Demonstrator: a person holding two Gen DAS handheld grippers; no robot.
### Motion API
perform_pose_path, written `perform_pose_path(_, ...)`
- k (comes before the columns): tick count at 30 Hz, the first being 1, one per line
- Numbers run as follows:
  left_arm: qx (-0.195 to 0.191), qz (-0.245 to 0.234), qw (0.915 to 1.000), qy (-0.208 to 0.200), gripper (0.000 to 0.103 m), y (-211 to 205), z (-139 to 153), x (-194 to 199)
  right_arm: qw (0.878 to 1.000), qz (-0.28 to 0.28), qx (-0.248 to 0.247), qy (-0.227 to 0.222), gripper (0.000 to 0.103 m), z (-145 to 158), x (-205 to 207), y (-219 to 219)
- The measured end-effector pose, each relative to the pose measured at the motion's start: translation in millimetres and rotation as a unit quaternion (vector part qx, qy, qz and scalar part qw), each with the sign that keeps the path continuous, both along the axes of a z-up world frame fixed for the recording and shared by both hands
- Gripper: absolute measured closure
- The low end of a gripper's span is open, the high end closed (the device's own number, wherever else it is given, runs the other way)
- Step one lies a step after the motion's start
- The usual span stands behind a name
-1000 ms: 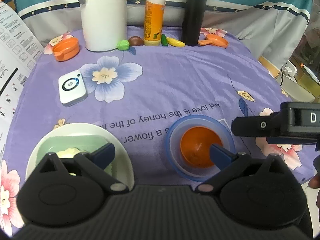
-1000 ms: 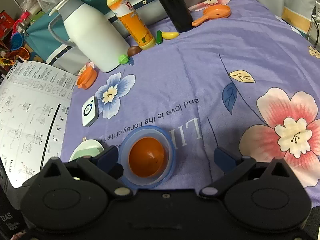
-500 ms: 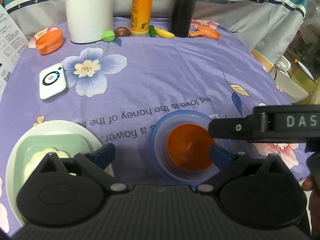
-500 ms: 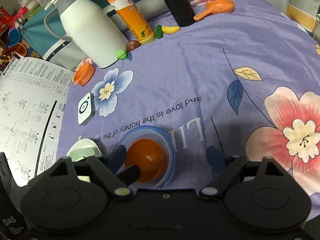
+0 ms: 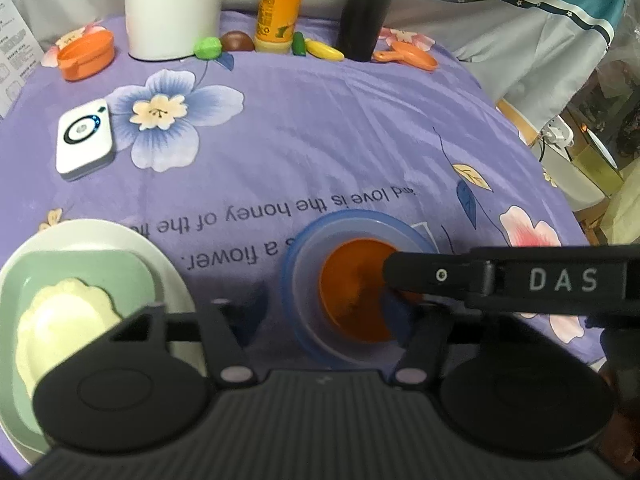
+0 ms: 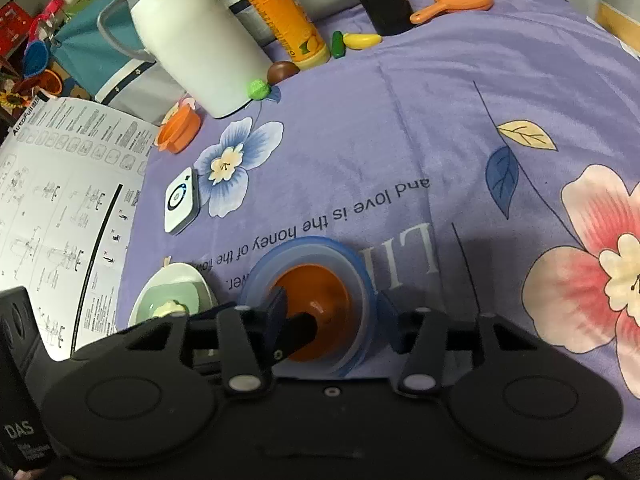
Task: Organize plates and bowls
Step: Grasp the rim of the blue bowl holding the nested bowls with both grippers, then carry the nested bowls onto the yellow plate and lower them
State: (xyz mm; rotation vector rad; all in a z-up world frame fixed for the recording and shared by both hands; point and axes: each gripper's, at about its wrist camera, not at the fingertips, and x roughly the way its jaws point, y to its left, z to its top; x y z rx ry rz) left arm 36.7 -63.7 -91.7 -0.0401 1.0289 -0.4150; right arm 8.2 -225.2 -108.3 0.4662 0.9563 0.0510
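An orange bowl (image 5: 352,292) sits nested inside a blue bowl (image 5: 304,248) on the purple flowered cloth, near the front; both show in the right wrist view, orange (image 6: 316,292) inside blue (image 6: 360,268). My left gripper (image 5: 328,312) is open, its left finger outside the blue bowl's left wall and its right finger inside the orange bowl. My right gripper (image 6: 332,316) is open around the bowls, one finger reaching over the orange bowl. At front left a white plate (image 5: 120,236) holds a green square dish (image 5: 80,272) with a cream flower-shaped dish (image 5: 60,320) in it.
At the back stand a white jug (image 6: 196,44), an orange bottle (image 6: 280,12) and a dark post (image 5: 364,4), with toy foods (image 5: 320,48), an orange pan (image 5: 408,56) and an orange cup (image 5: 86,56). A white device (image 5: 84,140) lies left. A printed sheet (image 6: 60,208) lies off the left edge.
Both grippers have narrowed their jaws and moved onto the nested bowls. The right gripper's finger now reaches further over the orange bowl.
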Motion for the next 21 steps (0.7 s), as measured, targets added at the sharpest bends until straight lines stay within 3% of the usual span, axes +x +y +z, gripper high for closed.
perform_pose_path(6,0.005,0.017,0.9998,0.002,0.061,4.8,1.1,0.5,1.0,-0.004,-0.017,0.005,0.076,1.0,2.2,2.6)
perform_pose_path(13,0.006,0.033,0.9994,-0.008,0.062,17.3,16.6,-2.9,1.0,0.009,-0.021,0.002,0.076,11.9,5.0,10.5)
perform_pose_path(21,0.011,0.073,0.997,-0.024,0.062,58.7,40.3,-9.6,0.999,0.045,-0.021,-0.006,0.076,33.7,17.0,49.1)
